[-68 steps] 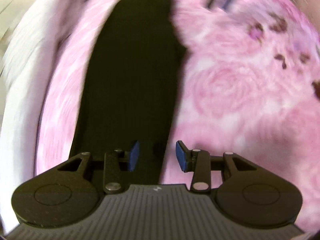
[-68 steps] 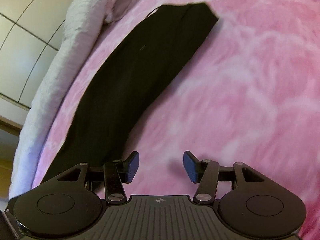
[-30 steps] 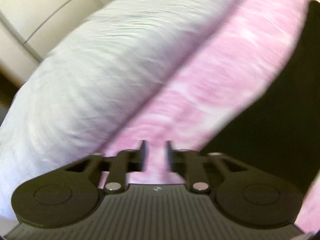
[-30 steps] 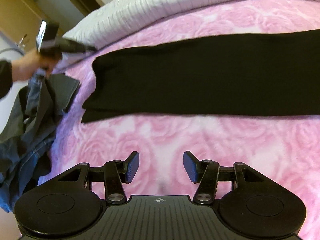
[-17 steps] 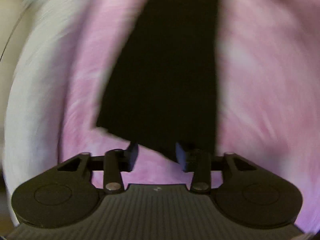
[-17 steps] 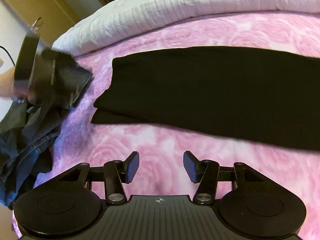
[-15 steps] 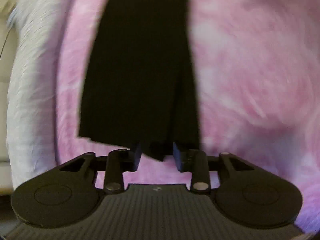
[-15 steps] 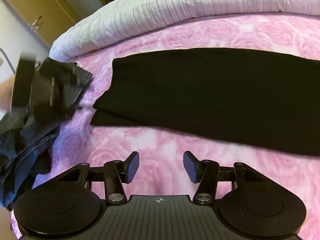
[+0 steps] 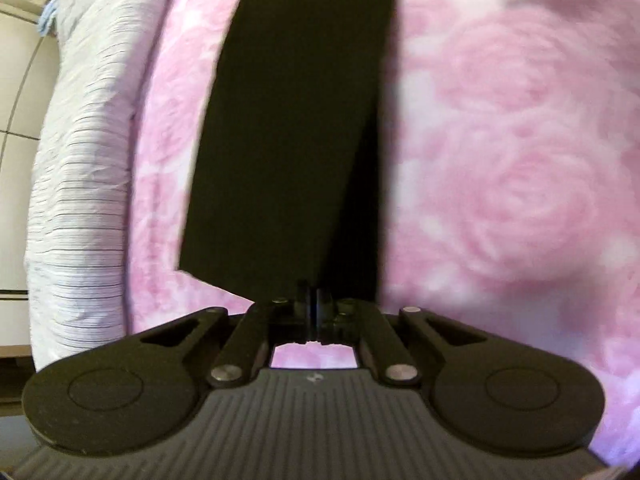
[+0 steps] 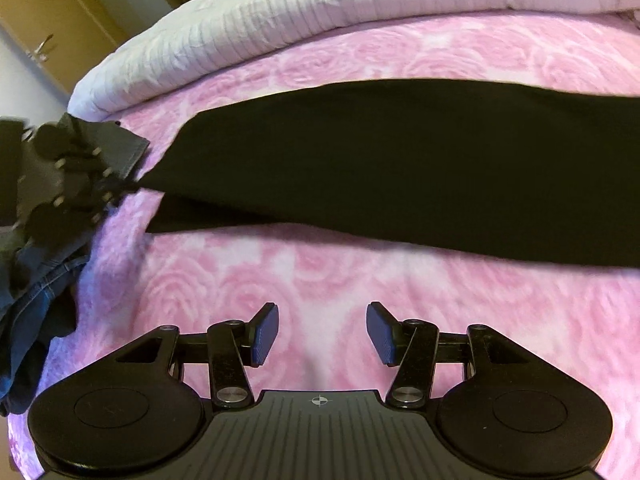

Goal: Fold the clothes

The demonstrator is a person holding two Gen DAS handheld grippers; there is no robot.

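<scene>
While the left claw (image 9: 312,312) pinches the black garment (image 9: 288,120), denim clothes (image 10: 36,292) lie beside the gaping right claw (image 10: 322,334).

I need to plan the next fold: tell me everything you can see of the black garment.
The black garment is a long, narrow strip of plain, matte dark cloth, apparently already folded lengthwise, lying flat on the pink rose blanket. At its near end two layers show, the upper one slightly lifted. The left gripper is shut on that end's edge.

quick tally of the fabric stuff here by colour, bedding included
black garment: 1
dark blue-grey clothes pile: 1
pink rose blanket: 1
white striped quilt: 1
total: 4
</scene>
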